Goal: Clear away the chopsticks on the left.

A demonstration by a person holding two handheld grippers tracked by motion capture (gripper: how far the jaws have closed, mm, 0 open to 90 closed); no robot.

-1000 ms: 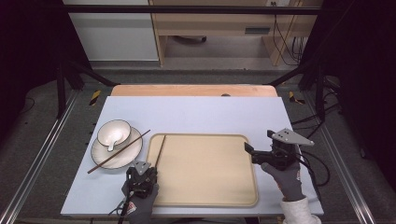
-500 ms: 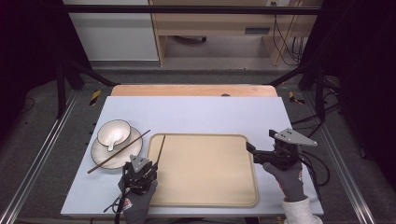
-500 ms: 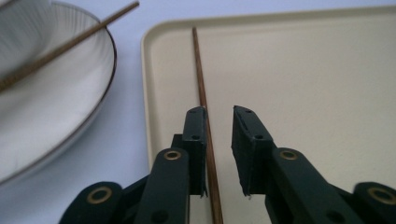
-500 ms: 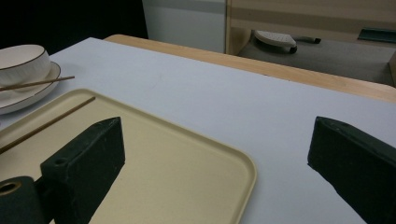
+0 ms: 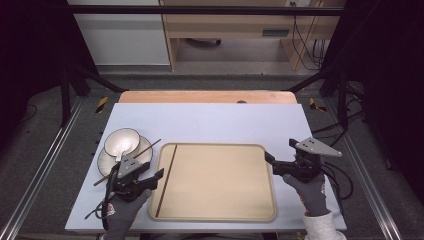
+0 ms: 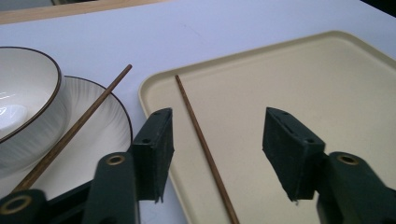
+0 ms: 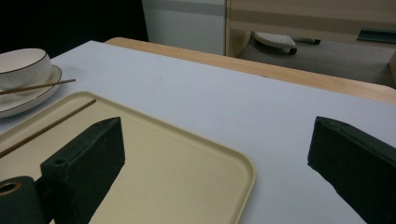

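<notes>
One chopstick (image 5: 166, 181) was laid flat inside the tray (image 5: 220, 210), along its left edge. The left gripper (image 5: 150, 179), jaws just opened and empty, was positioned above it. The right gripper (image 5: 272, 162) was held open beside the tray's right edge.

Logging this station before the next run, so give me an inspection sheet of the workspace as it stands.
Surface: pale table top, bare behind the tray.
Job's things: one chopstick lies in the beige tray along its left side; the second chopstick rests across the plate beside the bowl.
Clutter: nothing seen.
Grippers: left gripper jaws have just been opening, chopstick lying free below; right gripper open, empty.
Cables: one trails from each gripper.
Surroundings: metal frame, wooden furniture behind.
</notes>
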